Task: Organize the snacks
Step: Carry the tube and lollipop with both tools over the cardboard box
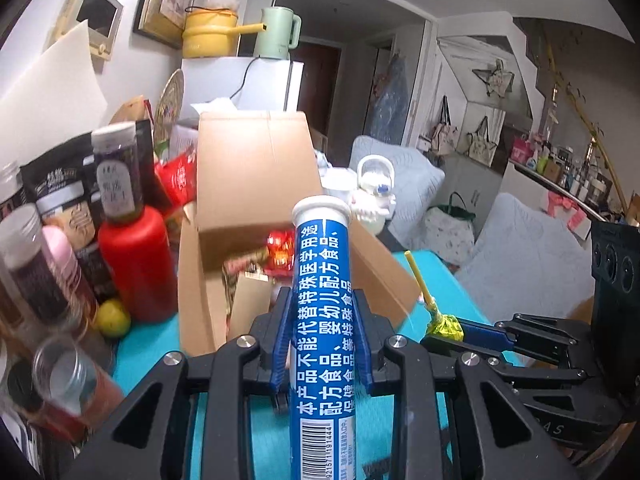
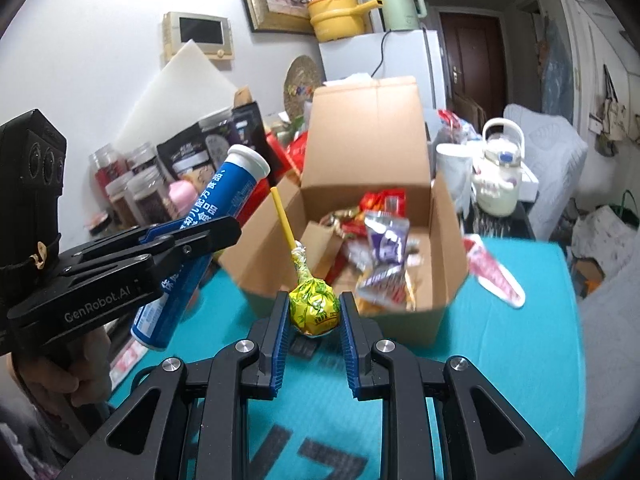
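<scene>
My left gripper [image 1: 323, 300] is shut on a blue tube [image 1: 324, 320] with a white cap and white print, held upright above the teal table. In the right wrist view the same blue tube [image 2: 208, 224] leans right in the left gripper [image 2: 208, 232]. My right gripper [image 2: 315, 300] is shut on a lollipop [image 2: 314, 306] in a yellow-green wrapper, its yellow stick pointing up and left. The lollipop [image 1: 442, 326] and right gripper [image 1: 456, 330] also show at the right of the left wrist view. Just beyond both stands an open cardboard box [image 2: 448, 240] holding several wrapped snacks [image 2: 384, 248].
Jars, a red bottle [image 1: 136, 264], dark snack bags and a yellow-green fruit [image 1: 114, 318] crowd the table's left side. A red and white packet [image 2: 496, 276] lies right of the box. A white kettle [image 2: 500, 176] and a fridge [image 2: 384, 60] stand behind. A person's hand [image 2: 72, 372] holds the left gripper.
</scene>
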`<action>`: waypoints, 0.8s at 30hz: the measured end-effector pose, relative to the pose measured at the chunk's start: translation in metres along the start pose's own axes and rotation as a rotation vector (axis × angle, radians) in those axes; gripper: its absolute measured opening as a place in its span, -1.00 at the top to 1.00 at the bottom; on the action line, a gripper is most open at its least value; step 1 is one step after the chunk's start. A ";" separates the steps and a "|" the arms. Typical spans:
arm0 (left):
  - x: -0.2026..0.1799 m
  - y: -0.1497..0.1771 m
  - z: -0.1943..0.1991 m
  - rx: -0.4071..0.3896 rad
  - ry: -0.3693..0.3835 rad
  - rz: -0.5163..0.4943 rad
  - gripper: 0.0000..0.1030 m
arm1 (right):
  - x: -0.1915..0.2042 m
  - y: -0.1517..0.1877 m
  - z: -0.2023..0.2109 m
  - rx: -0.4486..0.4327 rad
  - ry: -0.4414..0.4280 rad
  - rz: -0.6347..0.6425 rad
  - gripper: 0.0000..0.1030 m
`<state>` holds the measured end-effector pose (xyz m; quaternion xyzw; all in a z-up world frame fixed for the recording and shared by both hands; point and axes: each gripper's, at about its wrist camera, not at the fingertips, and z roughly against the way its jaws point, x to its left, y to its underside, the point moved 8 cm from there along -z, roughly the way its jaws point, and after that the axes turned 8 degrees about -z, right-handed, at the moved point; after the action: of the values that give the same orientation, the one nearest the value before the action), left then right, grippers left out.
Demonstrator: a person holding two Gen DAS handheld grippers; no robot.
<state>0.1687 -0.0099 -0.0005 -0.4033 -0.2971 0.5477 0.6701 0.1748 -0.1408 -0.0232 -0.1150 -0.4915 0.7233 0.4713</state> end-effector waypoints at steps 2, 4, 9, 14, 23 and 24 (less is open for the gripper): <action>0.004 -0.010 -0.007 -0.012 0.001 0.004 0.46 | -0.002 -0.011 -0.005 -0.012 -0.003 0.003 0.54; 0.009 -0.020 -0.015 -0.028 -0.003 0.008 0.46 | -0.003 -0.023 -0.010 -0.030 -0.015 0.003 0.54; 0.019 -0.042 -0.032 -0.068 -0.007 0.009 0.46 | -0.006 -0.045 -0.023 -0.066 -0.028 0.000 0.54; 0.025 -0.059 -0.050 -0.090 -0.005 0.004 0.46 | -0.013 -0.072 -0.039 -0.081 -0.011 0.015 0.54; 0.047 -0.075 -0.089 -0.087 -0.052 0.013 0.46 | -0.035 -0.102 -0.083 -0.054 0.006 0.001 0.54; 0.047 -0.074 -0.092 -0.082 -0.055 0.014 0.46 | -0.037 -0.102 -0.088 -0.044 0.005 -0.001 0.54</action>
<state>0.2934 0.0107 0.0159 -0.4172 -0.3347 0.5508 0.6408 0.3079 -0.1095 0.0061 -0.1268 -0.5061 0.7117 0.4704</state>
